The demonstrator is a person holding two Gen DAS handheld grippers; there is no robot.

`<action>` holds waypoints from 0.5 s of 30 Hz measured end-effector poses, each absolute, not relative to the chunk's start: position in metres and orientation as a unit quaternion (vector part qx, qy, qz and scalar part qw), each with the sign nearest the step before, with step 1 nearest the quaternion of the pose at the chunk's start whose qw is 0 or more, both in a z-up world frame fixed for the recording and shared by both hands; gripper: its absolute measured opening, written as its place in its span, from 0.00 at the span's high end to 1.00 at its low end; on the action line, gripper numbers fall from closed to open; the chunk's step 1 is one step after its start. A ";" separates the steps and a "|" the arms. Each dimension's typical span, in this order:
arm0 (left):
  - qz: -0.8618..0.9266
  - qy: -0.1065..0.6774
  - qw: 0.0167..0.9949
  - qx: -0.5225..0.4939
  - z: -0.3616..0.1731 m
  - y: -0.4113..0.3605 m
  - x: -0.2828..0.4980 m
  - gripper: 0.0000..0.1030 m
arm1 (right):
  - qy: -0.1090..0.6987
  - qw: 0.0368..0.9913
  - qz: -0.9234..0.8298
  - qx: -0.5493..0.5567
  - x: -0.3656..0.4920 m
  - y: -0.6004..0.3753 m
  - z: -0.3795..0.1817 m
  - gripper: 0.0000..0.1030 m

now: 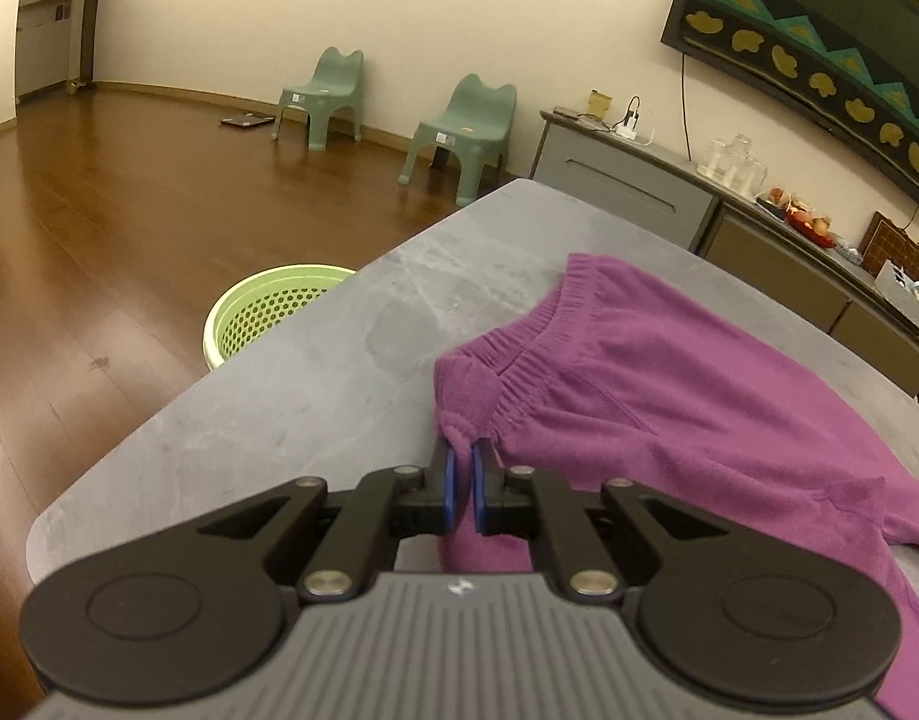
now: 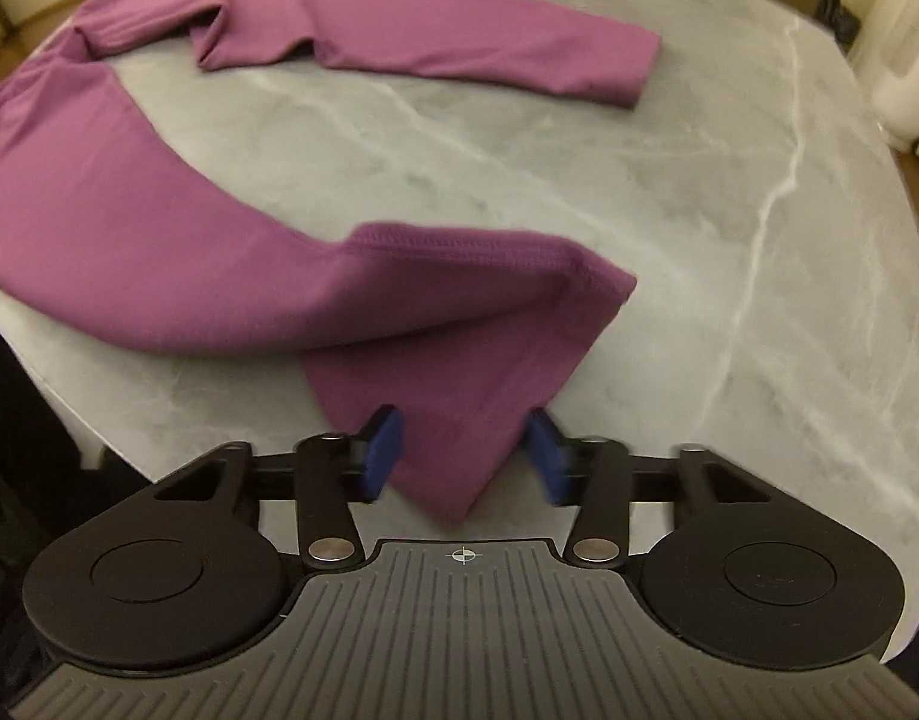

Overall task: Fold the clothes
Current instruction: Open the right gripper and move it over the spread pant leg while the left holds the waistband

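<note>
Purple trousers [image 1: 669,384] lie spread on a grey marble table [image 1: 315,372]. In the left wrist view the elastic waistband runs from the middle toward the back, and my left gripper [image 1: 461,456] is shut on its near corner. In the right wrist view one trouser leg [image 2: 177,240] stretches from the left to a hem that lies between the blue pads of my right gripper [image 2: 462,438]. That gripper stands open around the hem cloth. The other leg [image 2: 435,30] lies across the far side of the table [image 2: 729,240], bent near its top.
A green perforated laundry basket [image 1: 261,306] stands on the wooden floor beside the table's left edge. Two green plastic chairs [image 1: 465,132] sit by the far wall. A grey sideboard [image 1: 639,186] with jars and clutter runs along the right wall.
</note>
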State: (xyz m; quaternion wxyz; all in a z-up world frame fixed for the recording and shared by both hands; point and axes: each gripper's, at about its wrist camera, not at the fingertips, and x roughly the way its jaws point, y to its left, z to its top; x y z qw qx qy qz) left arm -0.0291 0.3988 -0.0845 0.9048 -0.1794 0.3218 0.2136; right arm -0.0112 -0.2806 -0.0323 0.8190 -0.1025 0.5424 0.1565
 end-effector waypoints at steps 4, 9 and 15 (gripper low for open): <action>0.225 0.311 0.906 -0.177 -0.079 0.399 -0.029 0.94 | 0.519 0.829 0.128 -0.163 -0.010 -0.272 -0.022 0.96; 0.217 0.318 0.905 -0.182 -0.074 0.403 -0.036 0.94 | 0.480 0.863 0.065 -0.147 -0.014 -0.334 0.041 0.96; 0.172 0.336 0.917 -0.127 -0.064 0.386 -0.062 0.89 | 0.531 0.823 -0.005 -0.204 -0.011 -0.343 -0.001 0.65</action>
